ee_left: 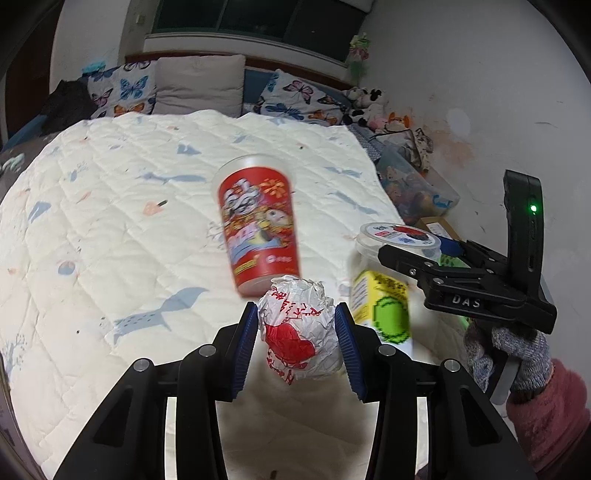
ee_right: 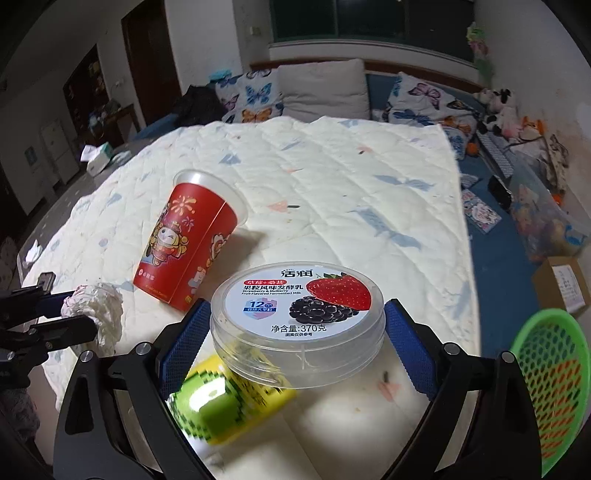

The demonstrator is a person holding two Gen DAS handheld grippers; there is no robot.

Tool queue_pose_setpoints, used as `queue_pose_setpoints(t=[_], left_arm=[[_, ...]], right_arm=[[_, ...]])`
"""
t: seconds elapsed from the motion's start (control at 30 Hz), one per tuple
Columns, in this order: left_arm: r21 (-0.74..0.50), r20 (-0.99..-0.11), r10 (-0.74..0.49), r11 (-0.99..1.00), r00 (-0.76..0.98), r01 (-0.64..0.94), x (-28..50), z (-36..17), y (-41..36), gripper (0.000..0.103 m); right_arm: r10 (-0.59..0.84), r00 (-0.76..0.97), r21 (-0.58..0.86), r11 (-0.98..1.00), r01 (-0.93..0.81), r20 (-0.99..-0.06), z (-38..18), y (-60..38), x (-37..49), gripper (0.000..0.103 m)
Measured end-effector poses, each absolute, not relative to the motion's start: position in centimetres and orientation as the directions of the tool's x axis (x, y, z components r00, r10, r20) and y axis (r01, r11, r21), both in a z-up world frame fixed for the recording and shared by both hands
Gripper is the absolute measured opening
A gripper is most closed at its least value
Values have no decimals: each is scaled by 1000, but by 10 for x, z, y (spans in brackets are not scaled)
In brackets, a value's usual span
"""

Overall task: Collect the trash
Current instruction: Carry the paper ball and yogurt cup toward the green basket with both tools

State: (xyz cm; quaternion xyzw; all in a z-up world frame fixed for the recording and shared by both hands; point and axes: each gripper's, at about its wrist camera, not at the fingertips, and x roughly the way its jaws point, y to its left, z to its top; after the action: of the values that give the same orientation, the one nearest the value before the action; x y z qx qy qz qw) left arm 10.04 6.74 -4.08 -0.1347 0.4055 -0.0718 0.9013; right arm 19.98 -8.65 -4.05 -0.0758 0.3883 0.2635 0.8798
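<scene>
1. Trash items lie on a white quilt (ee_left: 110,206): a crumpled paper ball (ee_left: 301,328), a red cup (ee_left: 258,225), a yogurt tub (ee_right: 297,325) and a yellow-green carton (ee_right: 225,402).
2. The left gripper (ee_left: 300,341) pinches the paper ball; its blue pads (ee_left: 245,347) press on both sides of the ball.
3. The right gripper (ee_right: 295,347) holds the yogurt tub between its blue pads (ee_right: 410,350), which touch the tub on the left and right.
4. The red cup lies beyond the left fingers, tilted, with its open rim pointing away and its base close to the ball.
5. The tub is tilted a little, with its lid facing up and toward the right wrist camera.
6. The carton is under the tub, between the right fingers, and blurred.
7. A green basket (ee_right: 550,384) is just to the right of the right fingers.
8. Butterfly pillows (ee_left: 125,90) and a dark window (ee_left: 258,16) are far behind the quilt.
</scene>
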Motion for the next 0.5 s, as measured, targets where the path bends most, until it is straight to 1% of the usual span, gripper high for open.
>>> queue_pose_setpoints(t=[0.27, 0.5], left_arm=[[-297, -693, -285, 950, 662, 97, 109, -27, 36, 42], [-290, -681, -330, 941, 653, 173, 120, -15, -2, 42]], right_arm=[[368, 625, 88, 898, -432, -688, -28, -137, 186, 92], [287, 668, 93, 946, -311, -687, -29, -199, 178, 93]])
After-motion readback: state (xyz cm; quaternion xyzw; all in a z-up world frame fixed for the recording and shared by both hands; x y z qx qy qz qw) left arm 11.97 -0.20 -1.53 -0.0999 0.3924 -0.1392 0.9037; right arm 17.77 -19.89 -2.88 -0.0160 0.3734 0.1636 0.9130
